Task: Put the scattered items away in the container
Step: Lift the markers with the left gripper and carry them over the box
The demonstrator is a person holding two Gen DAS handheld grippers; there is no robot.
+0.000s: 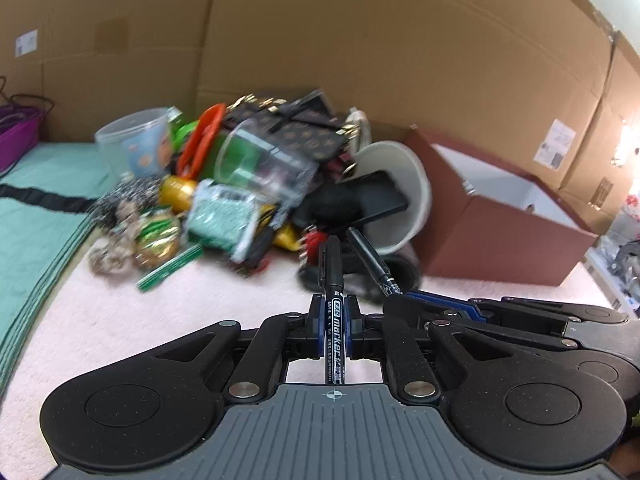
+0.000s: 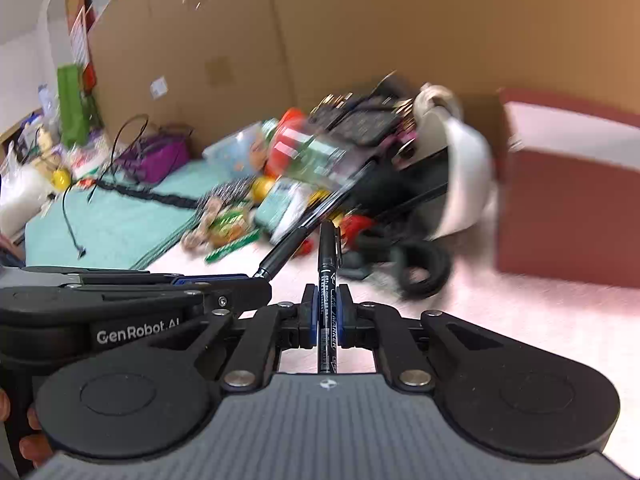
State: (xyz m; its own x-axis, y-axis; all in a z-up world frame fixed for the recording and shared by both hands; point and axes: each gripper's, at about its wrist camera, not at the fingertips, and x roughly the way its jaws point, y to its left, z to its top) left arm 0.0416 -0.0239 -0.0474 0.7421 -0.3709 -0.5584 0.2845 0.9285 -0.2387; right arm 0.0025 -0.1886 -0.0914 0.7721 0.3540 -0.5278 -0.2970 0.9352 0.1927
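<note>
Already we have a marker in each tool. Our left gripper (image 1: pixel 335 318) is clamped on a black marker (image 1: pixel 333 304), the blue pads pinching its printed barrel near the middle, cap end pointing to 12 o'clock. Our right gripper (image 2: pixel 325 312) is closed the same way on a second marker (image 2: pixel 328 280), also pointing to 12 o'clock. Each tool shows in the other's view, so the two sit just beside one another.

We judge these markers light, stiff and smooth. A round plastic barrel can roll or slide between flat pads, so the mid-barrel hold looks right: it balances the ends and keeps the pocket clip clear.

From the left view the brown box (image 1: pixel 500 236) lies at about 2 o'clock, open, with a pale inside. The pile of clutter (image 1: pixel 248 184) sits at 11 to 12 o'clock on the pink cloth (image 1: pixel 120 320), a tipped white bucket (image 1: pixel 404 192) between pile and box. Both views are blurred, so smaller items in the pile are hard to name.

We would let go low over the box, since a dropped marker could bounce.
</note>
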